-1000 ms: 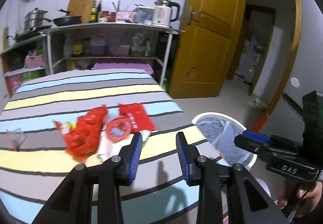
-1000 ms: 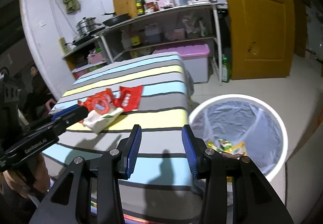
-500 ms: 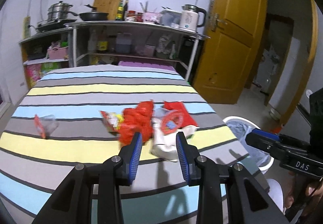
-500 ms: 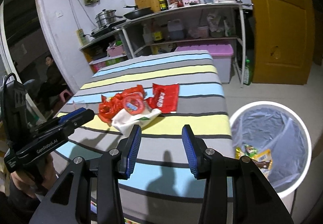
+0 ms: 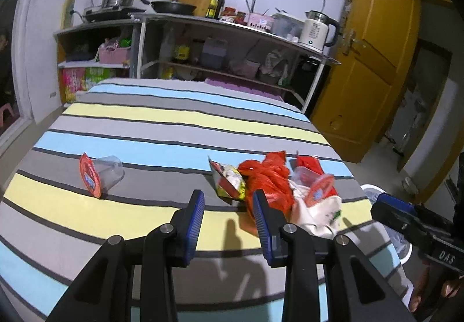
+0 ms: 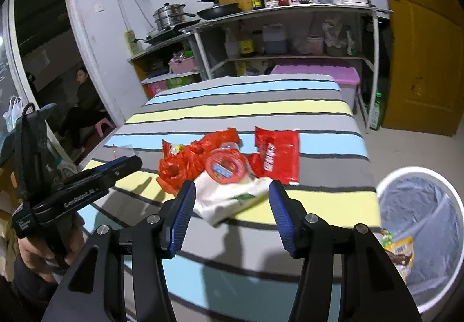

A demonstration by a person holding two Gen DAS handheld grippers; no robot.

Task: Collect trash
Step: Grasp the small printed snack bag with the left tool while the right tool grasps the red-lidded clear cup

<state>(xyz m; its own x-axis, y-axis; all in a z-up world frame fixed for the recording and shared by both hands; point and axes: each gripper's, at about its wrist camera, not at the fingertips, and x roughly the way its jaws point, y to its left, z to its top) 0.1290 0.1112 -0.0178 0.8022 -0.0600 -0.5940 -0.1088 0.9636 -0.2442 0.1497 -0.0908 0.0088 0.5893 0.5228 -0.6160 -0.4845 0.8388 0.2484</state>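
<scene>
A pile of trash lies on the striped table [image 5: 162, 119]: a crumpled red bag [image 5: 271, 174], a yellow-red snack wrapper [image 5: 229, 180], a clear cup with a red lid [image 5: 317, 185] and a white bag [image 5: 322, 213]. A second clear cup with a red lid [image 5: 100, 174] lies apart at the left. My left gripper [image 5: 227, 207] is open and empty, just short of the pile. My right gripper [image 6: 232, 196] is open and empty above the white bag [image 6: 229, 200], with the lidded cup [image 6: 224, 167], the red bag [image 6: 188, 161] and a flat red wrapper [image 6: 277, 154] beyond it.
A white bin [image 6: 420, 223] lined with a grey bag stands on the floor right of the table [image 6: 261, 107], with wrappers inside. Metal shelves with cookware [image 5: 185, 32] stand behind. A yellow door [image 5: 368, 67] is at the right. A seated person [image 6: 82, 98] is at the left.
Both views have swung left, away from the bin and toward the trash pile. The left gripper's view now takes in the lone cup at the left. Both grippers stay open.
</scene>
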